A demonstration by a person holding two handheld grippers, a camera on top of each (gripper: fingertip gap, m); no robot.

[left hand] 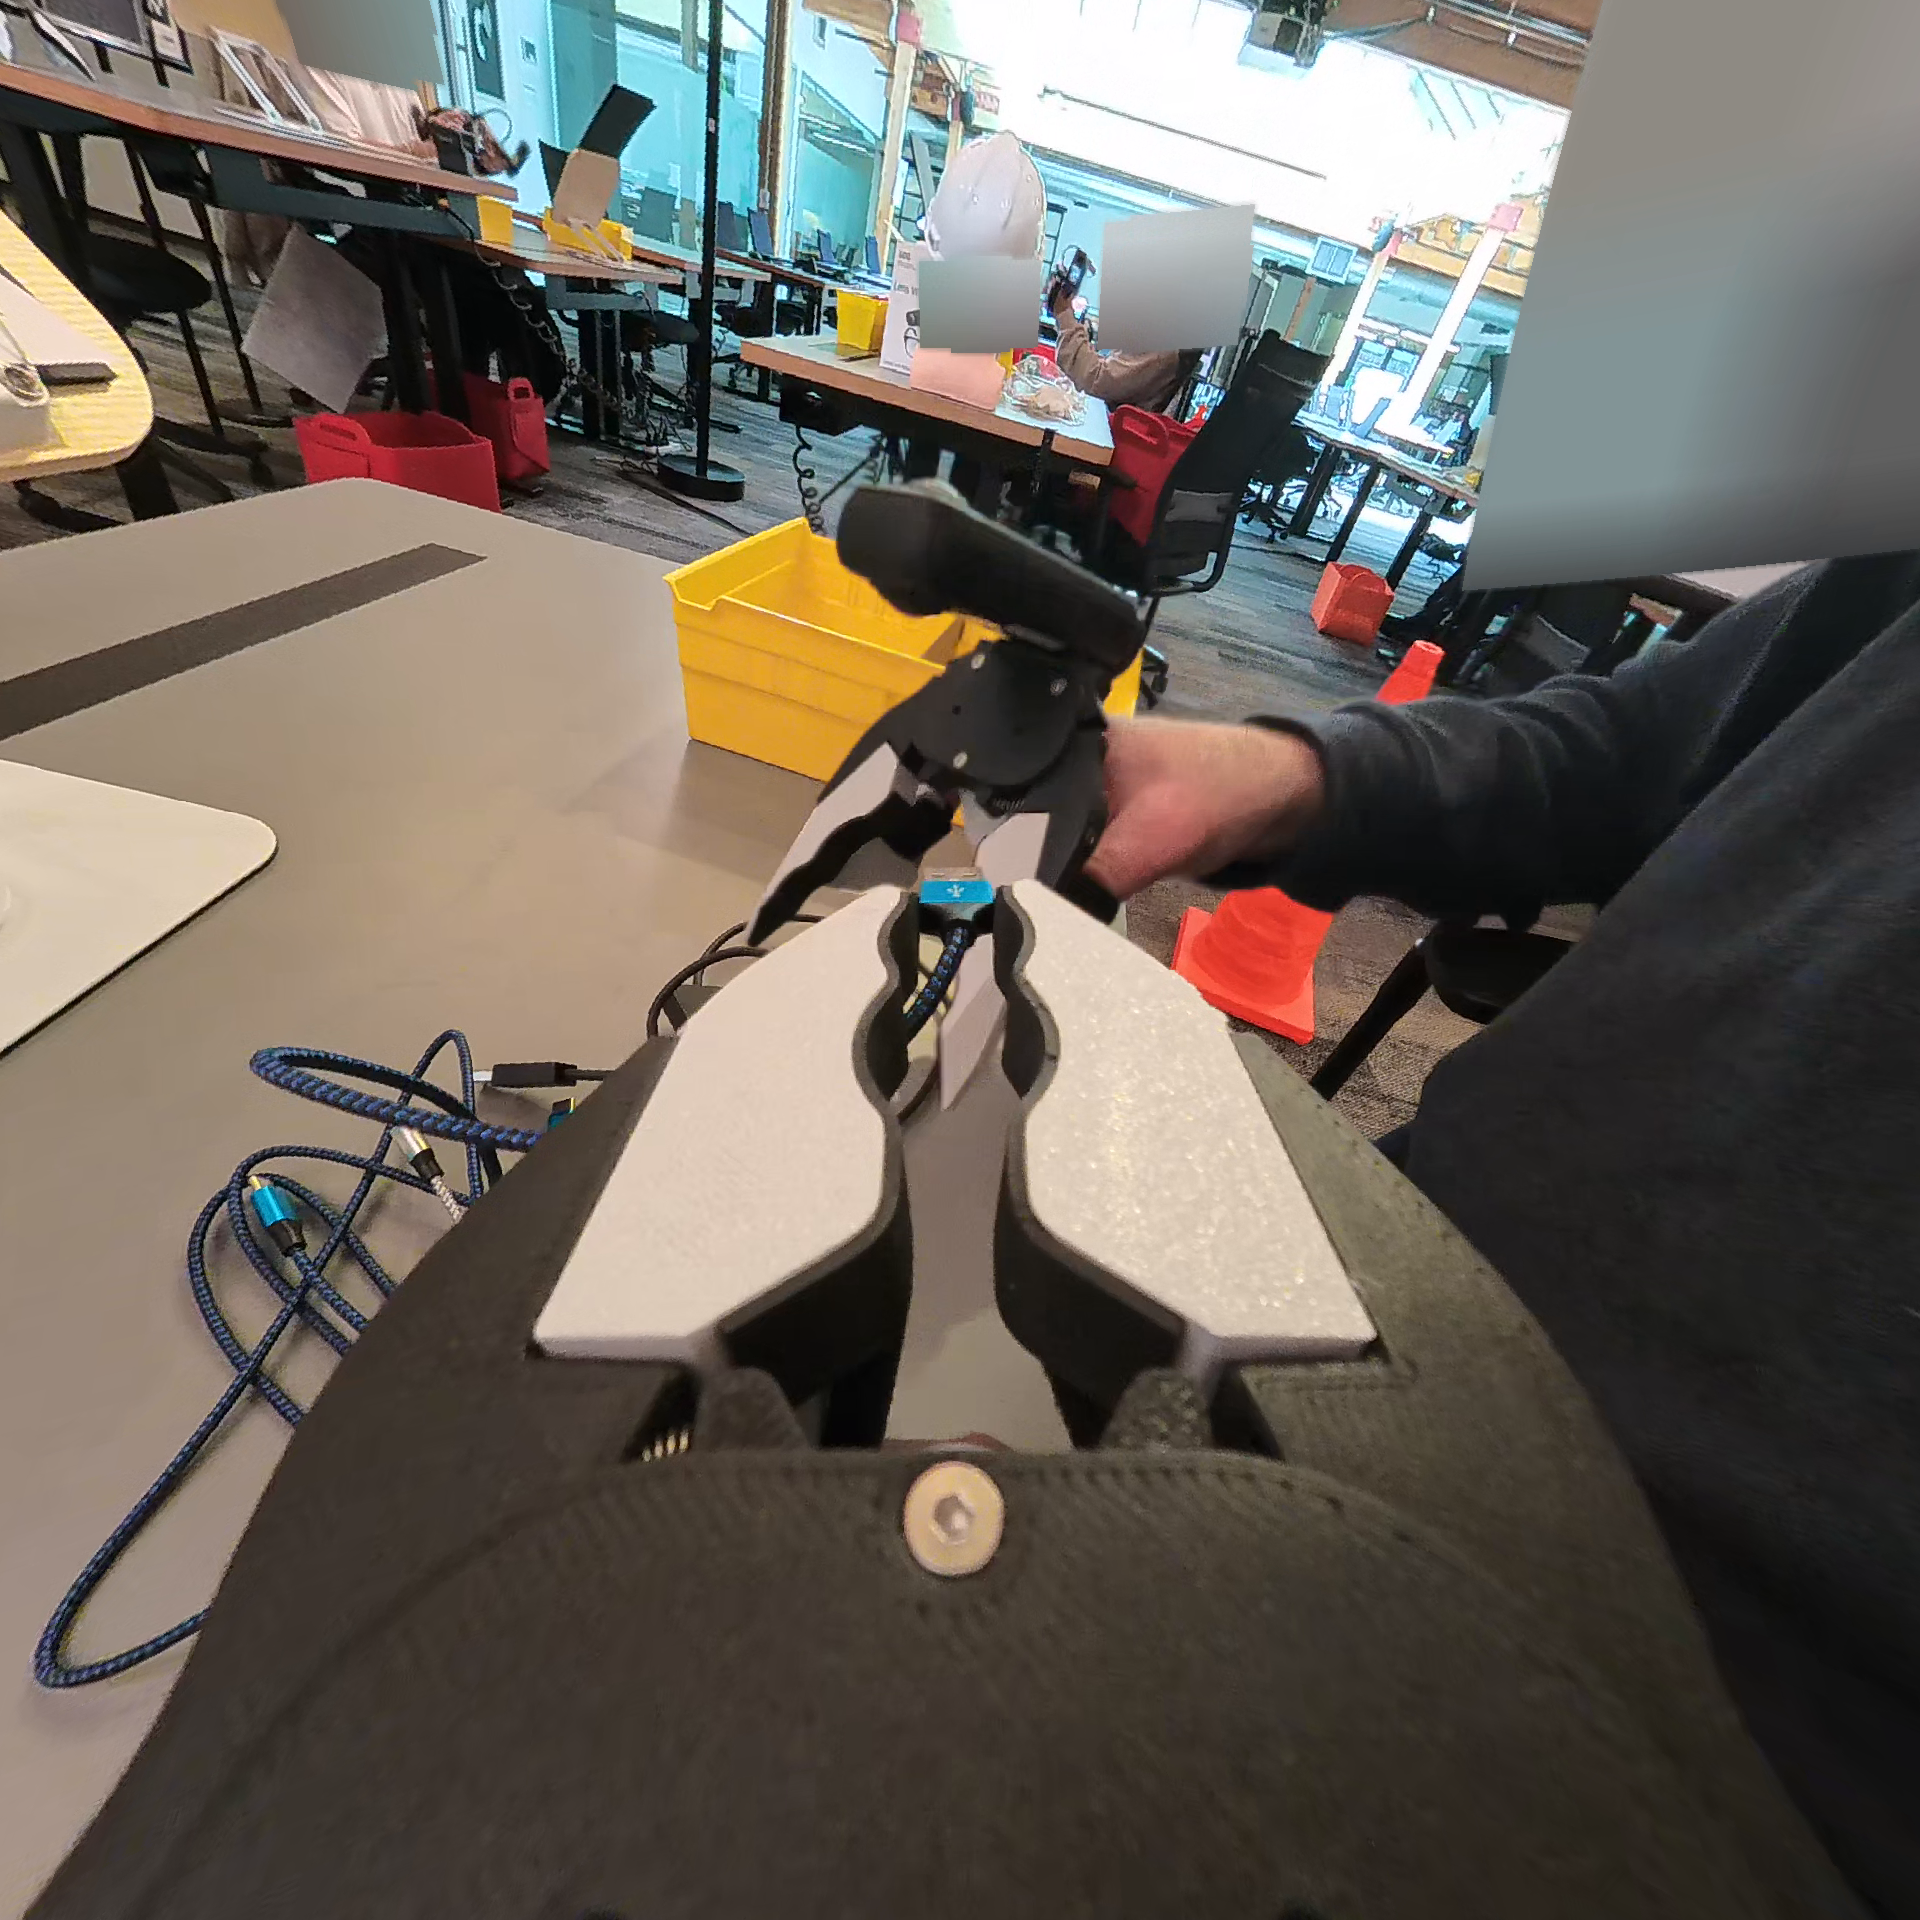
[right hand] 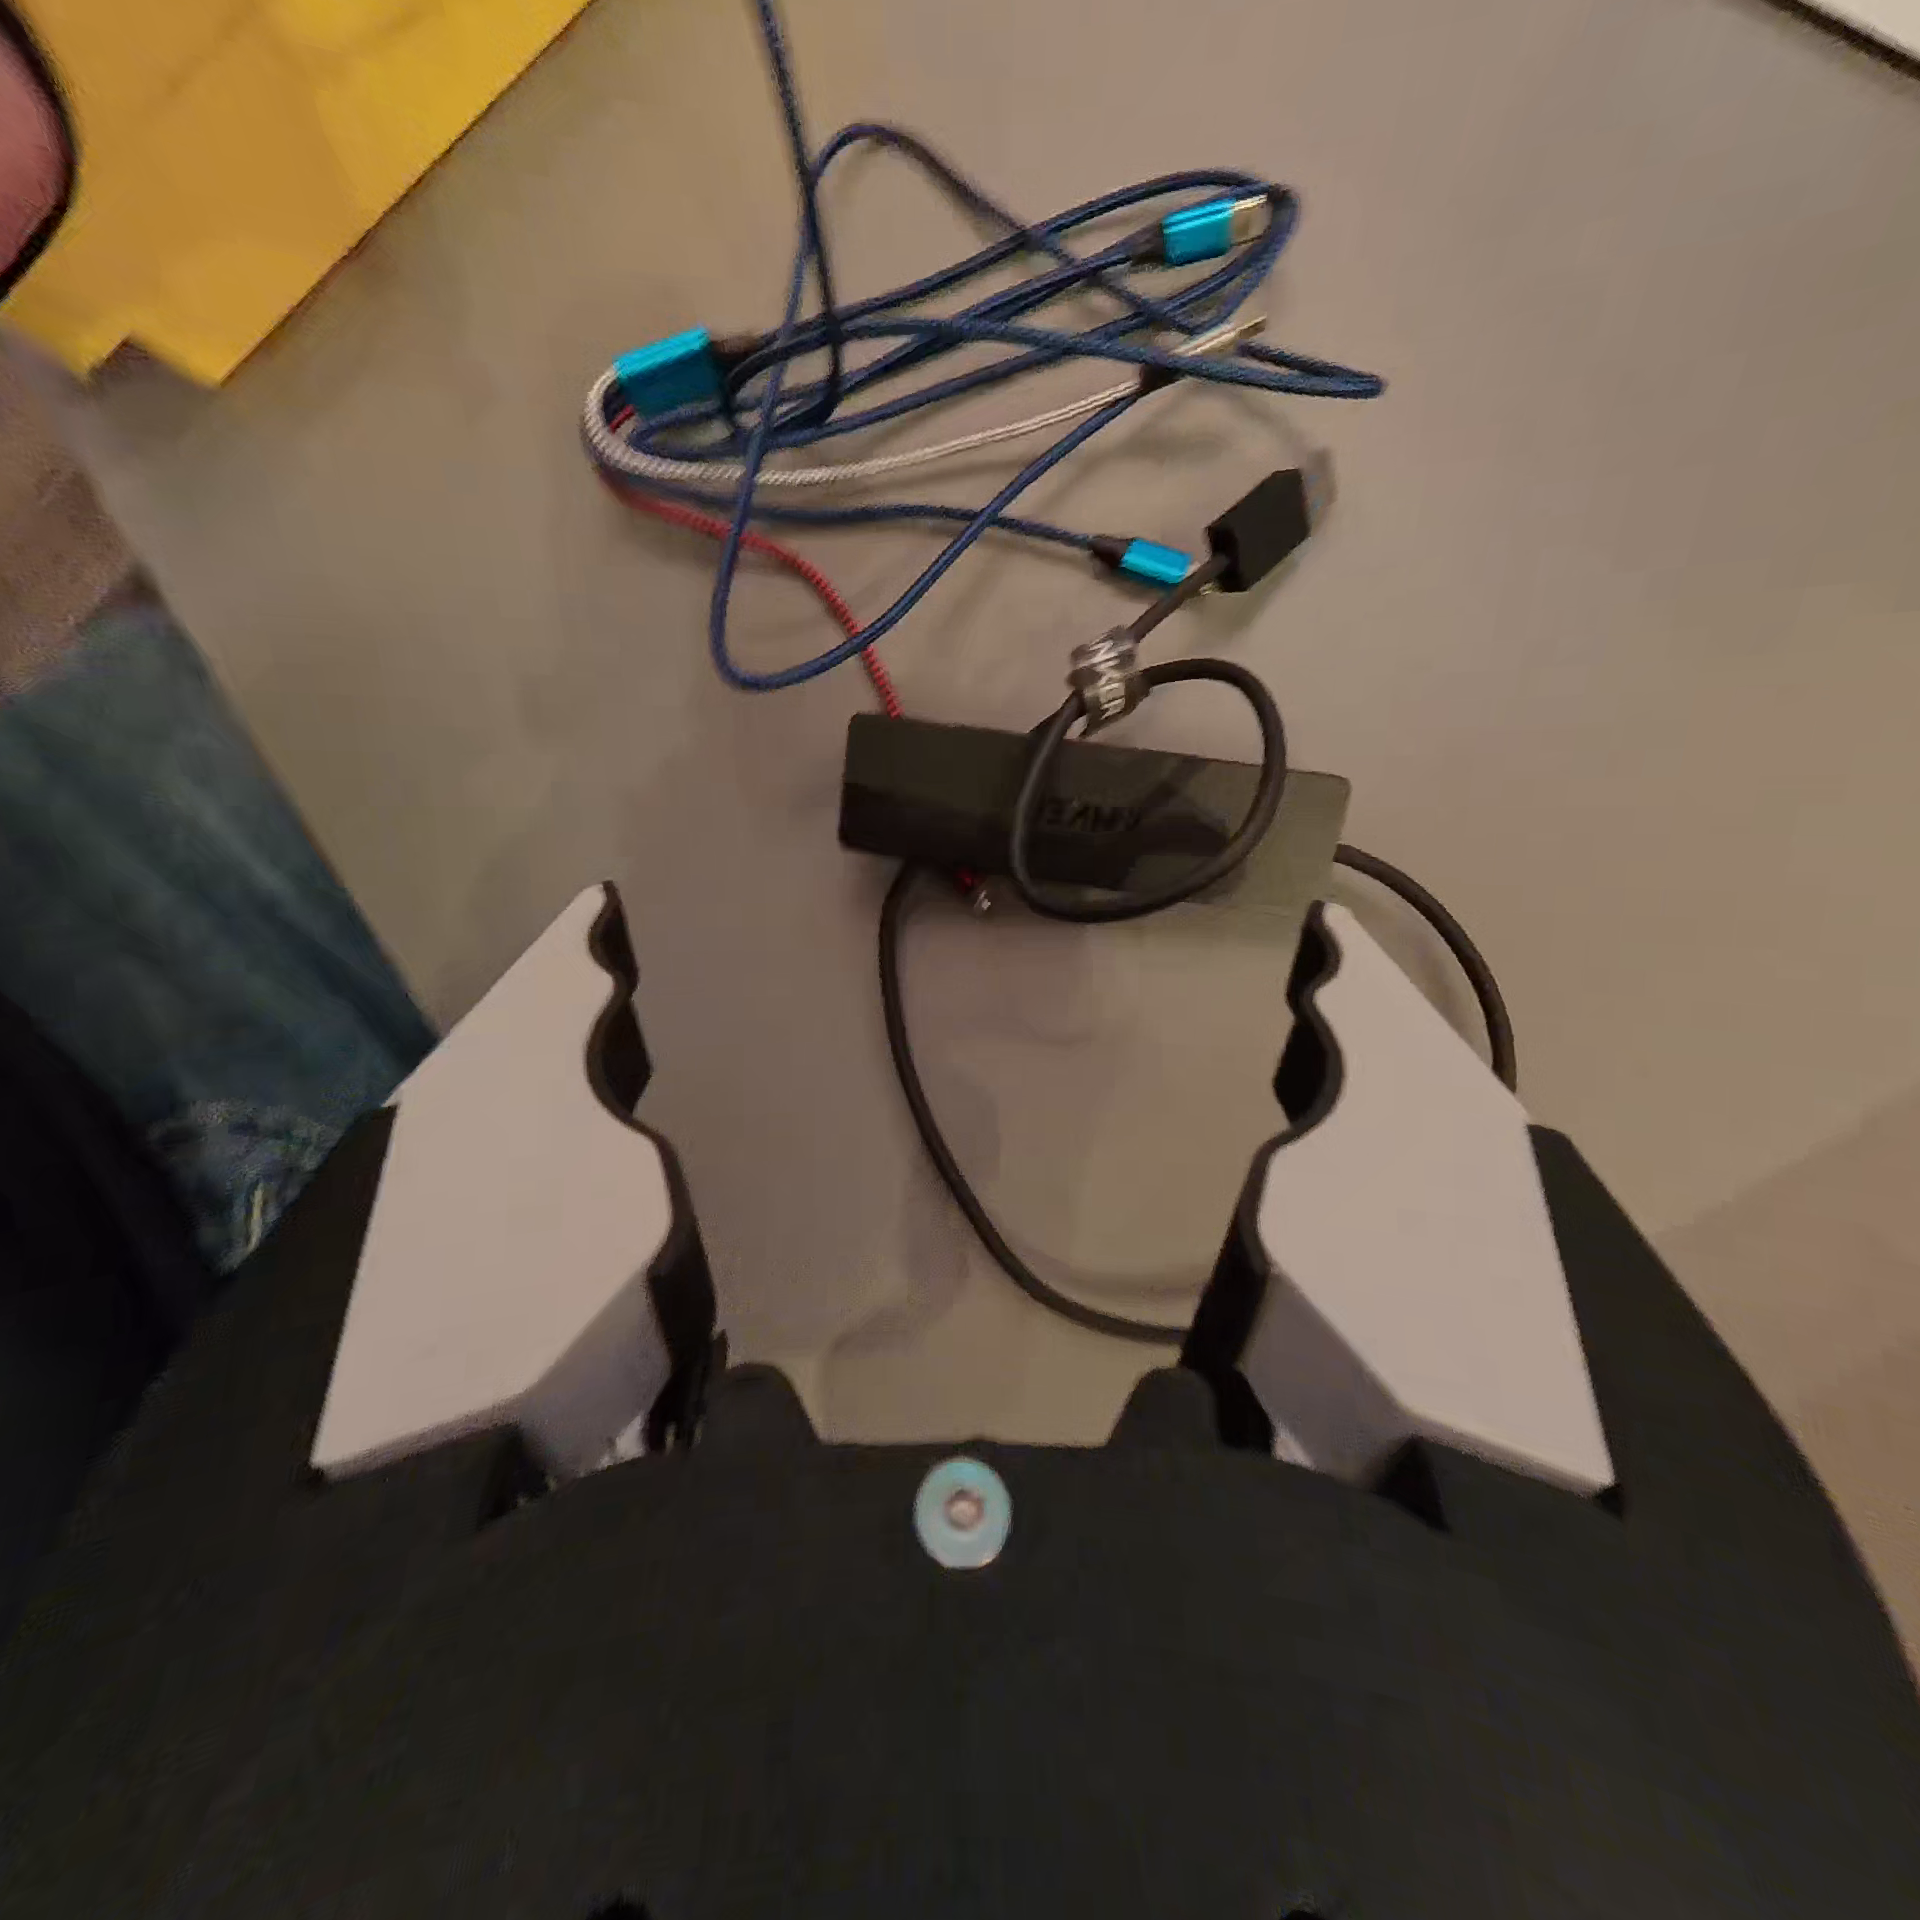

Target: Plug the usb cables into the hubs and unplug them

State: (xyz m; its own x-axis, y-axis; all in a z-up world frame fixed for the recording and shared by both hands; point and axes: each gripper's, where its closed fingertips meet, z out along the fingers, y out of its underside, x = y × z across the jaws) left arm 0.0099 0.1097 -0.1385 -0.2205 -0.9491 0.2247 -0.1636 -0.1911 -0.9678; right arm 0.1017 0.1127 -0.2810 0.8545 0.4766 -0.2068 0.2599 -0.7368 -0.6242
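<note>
— Plug first, from my left wrist view: my left gripper point(left hand: 957, 902) is closed down on a blue USB plug point(left hand: 956, 891), pinched at the very tips, its metal end pointing up and away from me, its blue braided cable point(left hand: 940, 977) trailing back between the fingers.

— And the other tool?

— My right gripper point(left hand: 883, 873) hangs just beyond the plug, held by my right hand point(left hand: 1205, 800), fingers spread and pointing down toward the grey table point(left hand: 468, 727). It holds nothing that I can see. A yellow bin point(left hand: 769, 644) sits behind it, and loose blue cables point(left hand: 343, 1195) lie on the table to my left.

— Now the right wrist view.

— Looking nearly straight down, my right gripper point(right hand: 961, 925) is wide open and empty. The black hub point(right hand: 1091, 805) lies flat on the table point(right hand: 1558, 520), just ahead of the fingertips and slightly toward the right finger. Its long axis runs across my view, side to side, roughly square to the fingers. Its own black lead point(right hand: 1153, 790) loops over the top. A tangle of cables point(right hand: 935, 364) lies farther ahead.

— So what does the next move turn on?

— I judge it's this: the right gripper is the nearer one to the hub, so it should drop and steady the body across its short width, while my left brings the plug down to a port. The ports seem to be on the long edge facing me, where a red cable point(right hand: 831, 592) already reaches, but blur keeps me from being sure.
</note>
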